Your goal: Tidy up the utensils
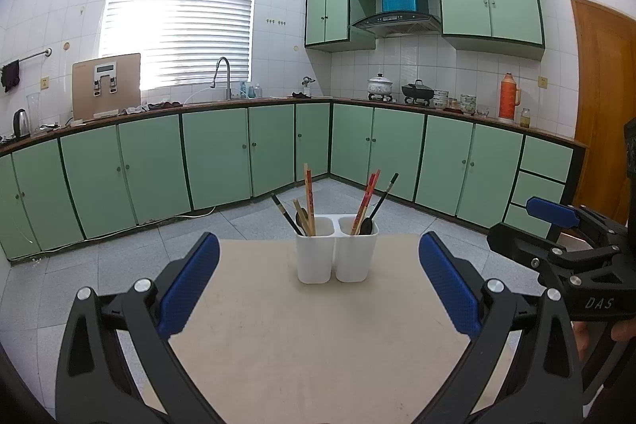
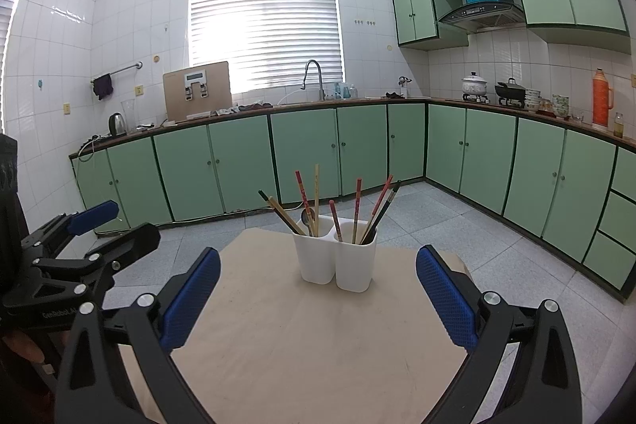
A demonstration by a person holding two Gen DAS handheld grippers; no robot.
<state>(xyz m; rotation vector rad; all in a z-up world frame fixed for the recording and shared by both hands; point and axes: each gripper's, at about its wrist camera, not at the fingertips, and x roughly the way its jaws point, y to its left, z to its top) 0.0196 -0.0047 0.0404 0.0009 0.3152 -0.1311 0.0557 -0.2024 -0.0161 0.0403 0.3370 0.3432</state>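
A white two-compartment utensil holder (image 1: 336,253) (image 2: 336,259) stands at the far middle of a pale wooden table (image 1: 318,344) (image 2: 318,344). Each compartment holds several chopsticks and a dark spoon, leaning outward. My left gripper (image 1: 318,257) is open and empty, well short of the holder. My right gripper (image 2: 318,265) is also open and empty, the same distance back. Each gripper shows at the side of the other's view: the right one (image 1: 556,225) at the right edge, the left one (image 2: 99,225) at the left edge.
Green kitchen cabinets run along the far walls under a counter with a sink, kettle (image 2: 117,124), pots and an orange thermos (image 1: 508,96). Grey tiled floor surrounds the table. A wooden door (image 1: 604,98) is at right. A person's hand (image 1: 596,332) holds the right gripper.
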